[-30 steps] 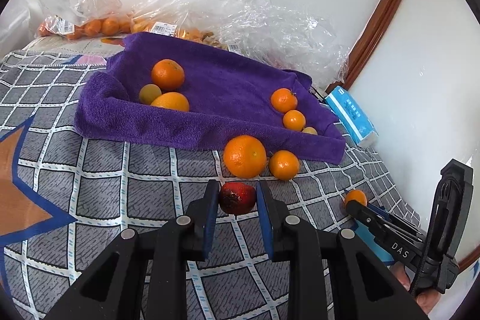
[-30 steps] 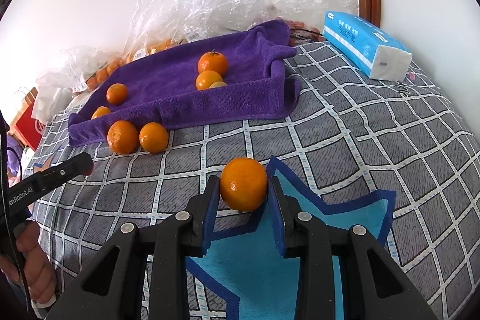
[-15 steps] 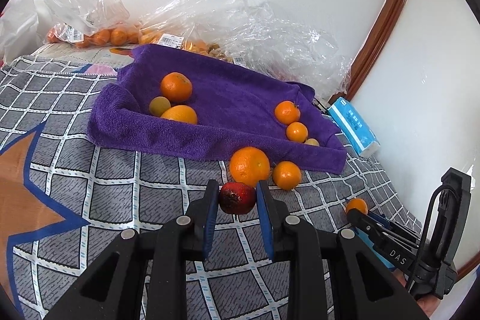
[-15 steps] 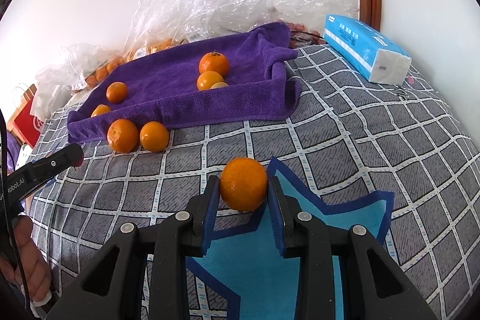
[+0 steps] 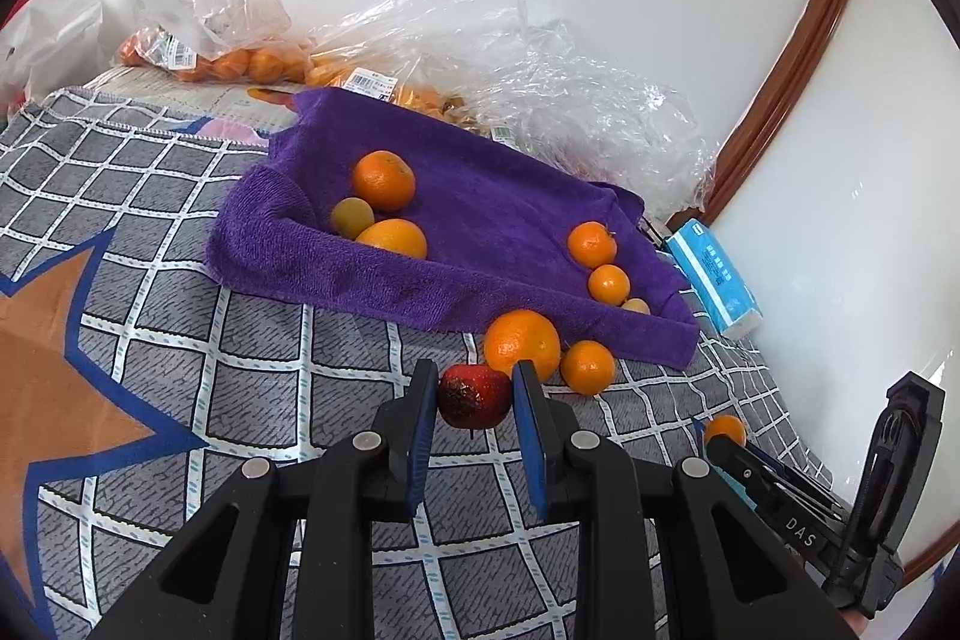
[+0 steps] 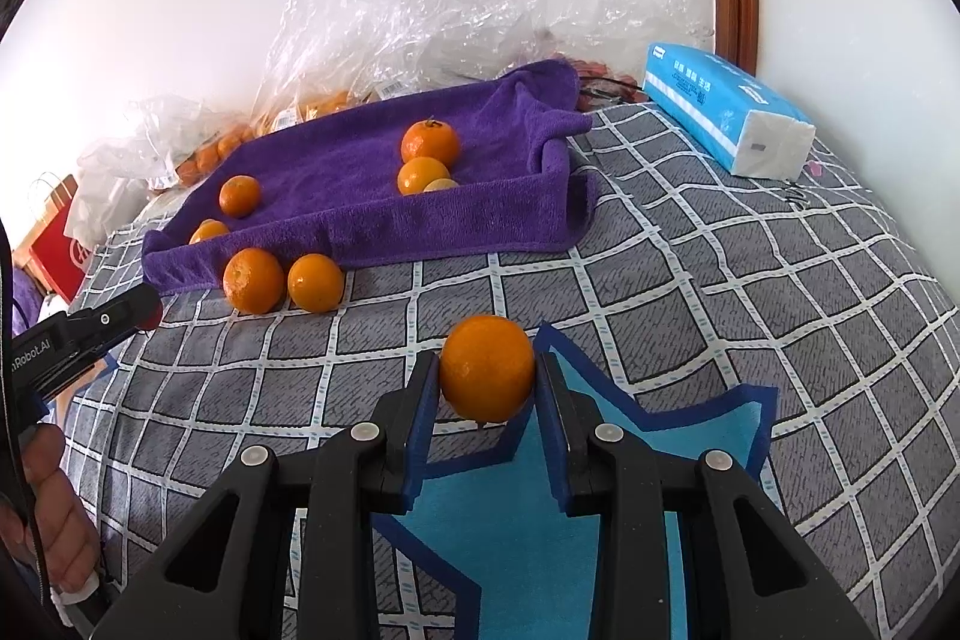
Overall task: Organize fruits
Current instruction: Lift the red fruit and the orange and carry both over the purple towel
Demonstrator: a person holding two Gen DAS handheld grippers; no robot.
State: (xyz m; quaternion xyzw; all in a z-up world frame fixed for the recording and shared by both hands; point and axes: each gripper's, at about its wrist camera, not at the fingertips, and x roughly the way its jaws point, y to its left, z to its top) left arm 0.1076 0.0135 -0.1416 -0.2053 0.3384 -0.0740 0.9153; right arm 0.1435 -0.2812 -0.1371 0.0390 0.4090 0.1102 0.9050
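A grey checked bedspread (image 6: pixel 720 280) covers the bed, with a purple towel (image 5: pixel 498 220) laid out near the wall; several oranges sit on it in two clusters. Crumpled clear bags (image 5: pixel 540 76) are heaped behind, and a blue tissue pack (image 6: pixel 720 112) lies near the corner. Two loose oranges (image 5: pixel 522 343) rest just beside the towel's near edge. The right tongs (image 6: pixel 487 388) are clenched on an orange (image 6: pixel 487 367); the left tongs (image 5: pixel 474 400) grip a small red fruit (image 5: pixel 474 396).

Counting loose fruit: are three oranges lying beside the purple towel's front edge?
No, only two round oranges lie beside the purple towel.
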